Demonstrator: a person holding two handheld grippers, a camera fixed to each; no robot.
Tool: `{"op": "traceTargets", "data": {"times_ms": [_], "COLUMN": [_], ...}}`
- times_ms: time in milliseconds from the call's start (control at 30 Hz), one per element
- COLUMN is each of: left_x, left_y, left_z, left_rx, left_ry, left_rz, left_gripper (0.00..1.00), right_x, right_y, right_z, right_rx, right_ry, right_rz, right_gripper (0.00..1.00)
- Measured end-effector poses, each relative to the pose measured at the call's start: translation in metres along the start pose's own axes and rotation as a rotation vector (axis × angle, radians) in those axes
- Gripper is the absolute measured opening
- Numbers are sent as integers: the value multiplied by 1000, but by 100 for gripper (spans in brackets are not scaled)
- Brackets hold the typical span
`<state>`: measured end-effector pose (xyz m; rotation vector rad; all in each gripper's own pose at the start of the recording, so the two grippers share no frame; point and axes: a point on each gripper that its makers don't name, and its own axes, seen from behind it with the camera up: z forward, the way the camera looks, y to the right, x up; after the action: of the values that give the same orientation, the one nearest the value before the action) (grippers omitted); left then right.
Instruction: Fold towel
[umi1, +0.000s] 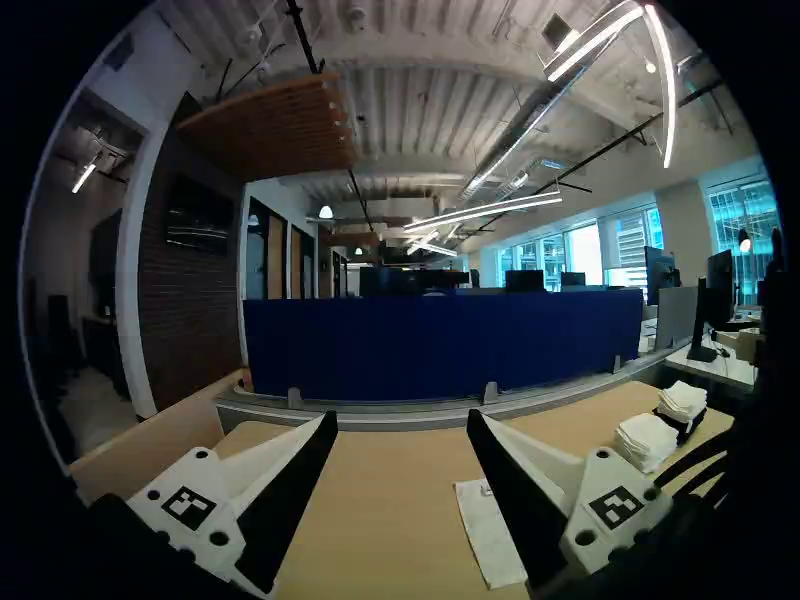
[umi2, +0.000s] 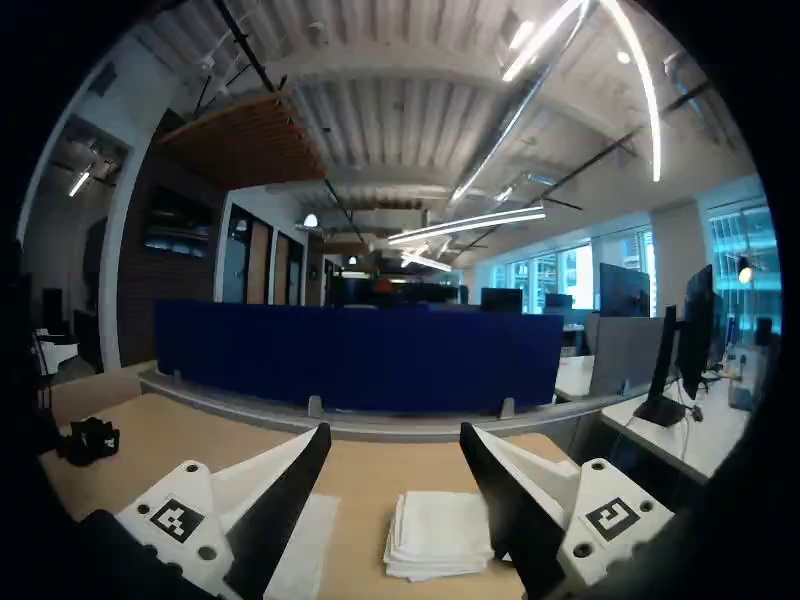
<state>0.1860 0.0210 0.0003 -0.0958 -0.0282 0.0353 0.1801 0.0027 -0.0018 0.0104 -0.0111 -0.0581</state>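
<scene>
On my left gripper view, the left hand-held gripper (umi1: 400, 418) is spread wide and grips nothing. It hangs low over the pale wooden worktop (umi1: 390, 500). The flat towel (umi1: 480, 520) lies unfolded on the worktop beside the inner edge of the finger on the right of the view, which covers part of it. Further off to the right, near the worktop's edge, I see two piles of folded white towels. The near pile (umi1: 645, 440) sits on the wood, and the far pile (umi1: 683, 400) sits on something dark just behind it.

On my right gripper view, the right hand-held gripper (umi2: 393, 430) is also wide apart and empty. A folded stack (umi2: 440, 535) of white towels lies on the worktop between its fingers, closer to the one on the right of the view. I cannot tell whether they touch. A flat white towel (umi2: 305, 550) lies against the inner side of the other finger, partly hidden behind it. A small black object (umi2: 90, 440) sits on the worktop far to the left.

A blue partition (umi2: 360, 360) runs along the back of the worktop in both views, and a monitor (umi2: 690, 340) stands on the neighbouring desk.
</scene>
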Motion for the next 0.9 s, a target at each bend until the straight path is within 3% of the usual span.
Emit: {"op": "traceTargets", "data": {"times_ms": [300,533,700,900], "left_x": [-31,-64,-77,-92], "left_y": [42,73,83,92], "left_z": [-1,-10,-11,-10], "left_rx": [-217,-394,-444,-470], "left_ry": [-152,-312,-368,-395], "left_rz": [83,62,58,71], "left_gripper": [96,96,96,96], "right_x": [-26,-50,-62,-69], "right_y": [-42,-72,-84,-91], "right_z": [-1,-8,-11,-13], "right_rx": [168,322,390,420], "right_ry": [-174,-321,-388,-414], "right_rz": [-81,-126,-141,-149], "right_gripper": [100,100,100,100]}}
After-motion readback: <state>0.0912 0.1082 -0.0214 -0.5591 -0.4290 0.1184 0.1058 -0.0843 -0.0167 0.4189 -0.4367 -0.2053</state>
